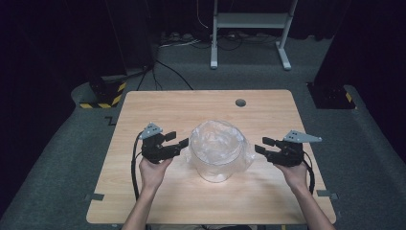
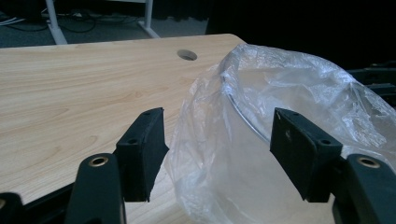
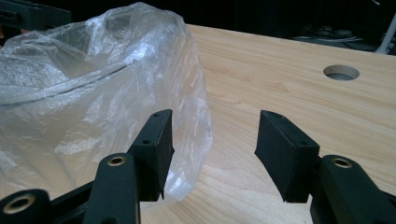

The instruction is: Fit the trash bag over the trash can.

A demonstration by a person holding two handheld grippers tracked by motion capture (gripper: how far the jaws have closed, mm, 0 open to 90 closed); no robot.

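A clear round container (image 1: 214, 168) lined with a crinkled clear plastic bag (image 1: 218, 143) stands in the middle of the wooden table (image 1: 191, 201). My left gripper (image 1: 178, 140) is just left of it, pointing at it, jaws open. In the left gripper view the bag (image 2: 280, 84) bulges into the gap of the left gripper (image 2: 217, 121), and neither pad presses on it. My right gripper (image 1: 262, 144) is open at the container's right, a short gap away. In the right gripper view the bag (image 3: 93, 84) hangs beside one jaw of the right gripper (image 3: 215, 121), with bare wood between the pads.
A round cable hole (image 1: 240, 102) sits in the tabletop behind the container. On the floor beyond the table stand a white metal frame (image 1: 249, 21), loose cables and black bases with yellow-black striped edges (image 1: 105, 93). Bare wood lies in front of the container.
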